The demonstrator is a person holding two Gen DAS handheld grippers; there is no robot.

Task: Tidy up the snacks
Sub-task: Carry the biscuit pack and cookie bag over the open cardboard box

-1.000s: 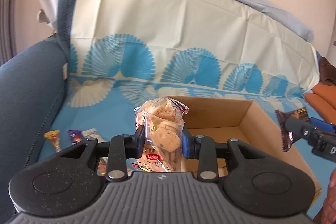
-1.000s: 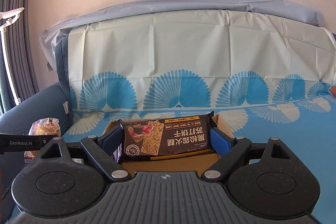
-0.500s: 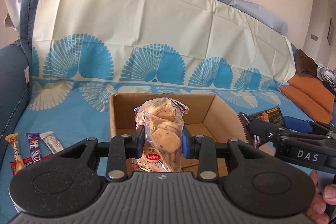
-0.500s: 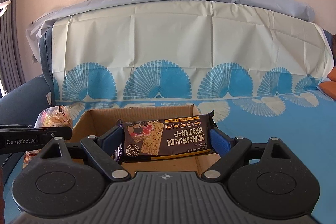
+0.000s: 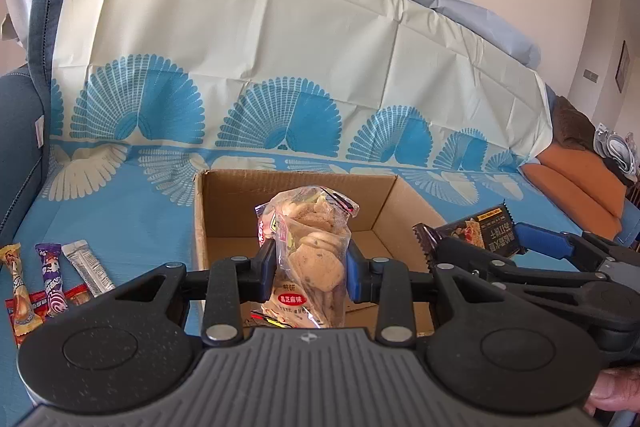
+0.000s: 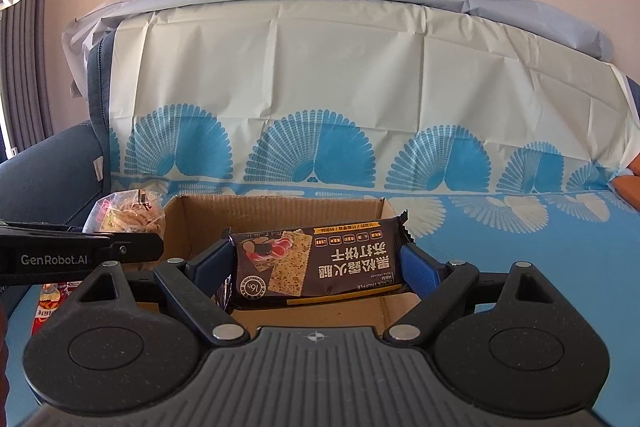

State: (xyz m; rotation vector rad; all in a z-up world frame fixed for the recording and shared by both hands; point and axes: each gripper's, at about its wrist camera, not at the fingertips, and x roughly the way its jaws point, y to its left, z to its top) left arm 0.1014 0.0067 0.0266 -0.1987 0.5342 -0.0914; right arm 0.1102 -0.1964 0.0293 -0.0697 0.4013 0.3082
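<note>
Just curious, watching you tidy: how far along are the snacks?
Done: nothing visibly in the brown cardboard box. In hand: clear bag of round biscuits in left hand-held gripper, dark cracker packet in right. Left: small stick packets on the blue cover.

Snack sticks [image 5: 52, 279] lie left of box [image 5: 298, 183] — apart.

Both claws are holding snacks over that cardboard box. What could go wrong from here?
1. The left claw pinches the clear bag of biscuits low down; the tall bag may tip or its biscuits crack.
2. The right claw grips the dark cracker pack by its ends; it could buckle and slip.
3. Both claws crowd the cardboard box, so they might bump.
</note>
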